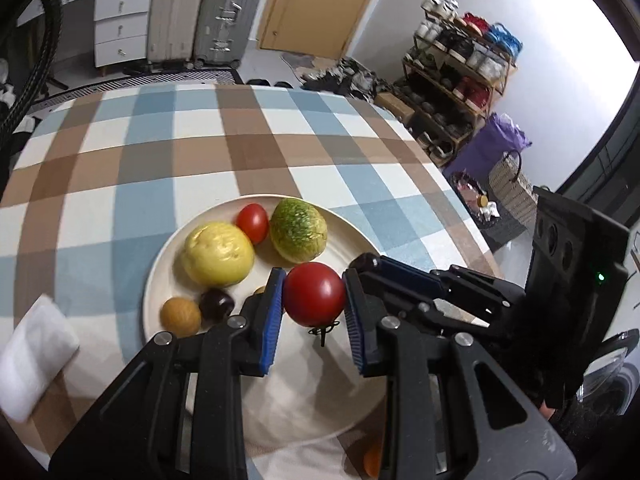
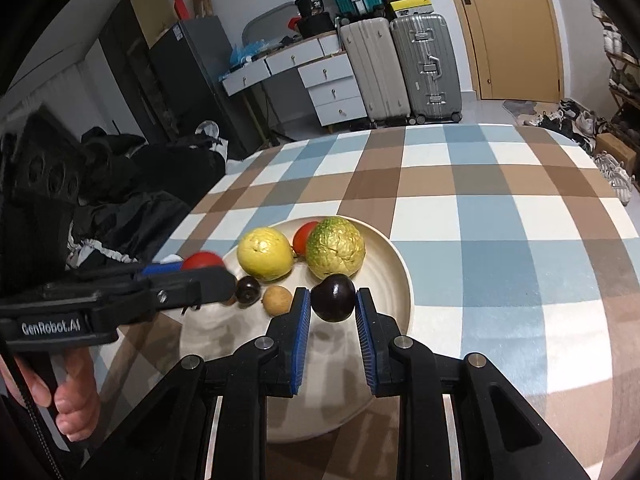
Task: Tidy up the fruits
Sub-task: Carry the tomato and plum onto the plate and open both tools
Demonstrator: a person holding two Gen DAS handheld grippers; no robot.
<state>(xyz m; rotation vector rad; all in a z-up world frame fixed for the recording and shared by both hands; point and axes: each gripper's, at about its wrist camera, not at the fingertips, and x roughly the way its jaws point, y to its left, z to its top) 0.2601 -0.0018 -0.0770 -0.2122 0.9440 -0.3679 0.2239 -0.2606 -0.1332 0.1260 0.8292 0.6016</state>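
L gripper [image 1: 314, 304] is clamped on a round red tomato [image 1: 314, 294], stem down, carried over the near part of the wide cream ceramic plate [image 1: 352, 236] on the checked blue-brown-white tablecloth [image 1: 200, 152]. R gripper [image 2: 333, 306] is clamped on a small dark purple plum-like fruit [image 2: 333, 298], also above the plate. Both look poised for drop-off w/ the others: bumpy yellow fruit [image 1: 218, 254], green-yellow mottled fruit [image 1: 298, 230], smaller red tomato [image 1: 253, 222], small tan round fruit [image 1: 181, 317].

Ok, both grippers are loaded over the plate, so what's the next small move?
Probably lower both a little, then release. The left gripper holds a red tomato and the right gripper a dark plum, both over bare parts of the cream plate, clear of the fruit already there.
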